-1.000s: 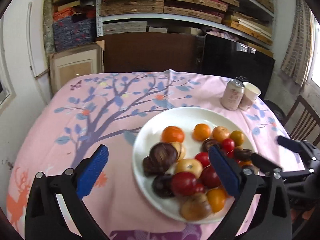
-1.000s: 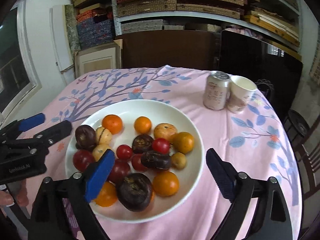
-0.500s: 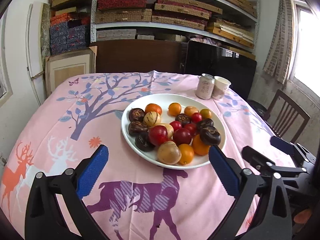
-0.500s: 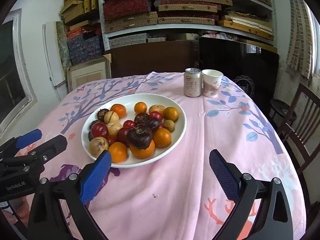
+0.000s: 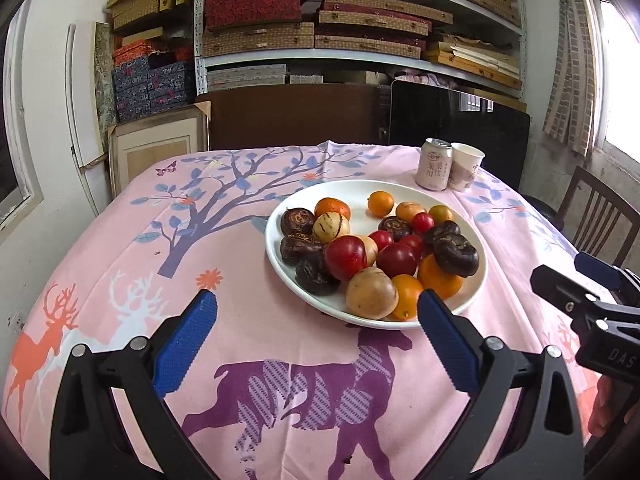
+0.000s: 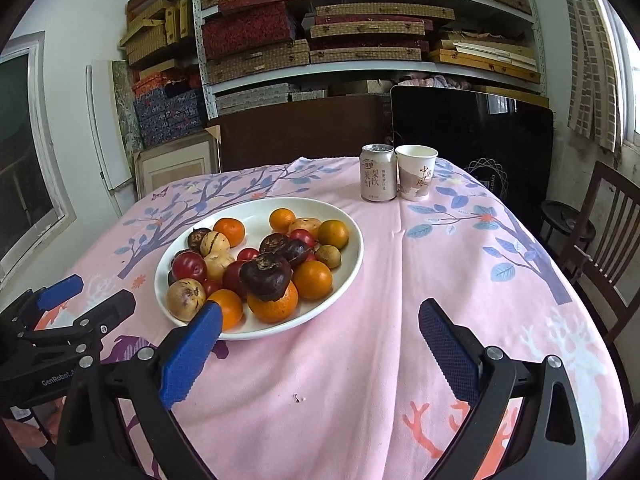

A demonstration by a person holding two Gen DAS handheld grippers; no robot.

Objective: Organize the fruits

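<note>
Blue fingers (image 5: 318,322) (image 6: 320,326) of both grippers, wide apart and empty, have backed off; fruit (image 5: 372,248) heaped on plate (image 5: 276,240) ahead.

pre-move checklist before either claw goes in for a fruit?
1. Left claw open and empty: ok.
2. Right claw open and empty: ok.
3. Round white plate flat on the pink printed tablecloth: ok.
4. Dark brown fruit perched on an orange; stack stable: cannot tell.
5. Drink can and paper cup stand behind the plate, apart from it: ok.
6. Sorting destination visible: not ok, none in view.
</note>
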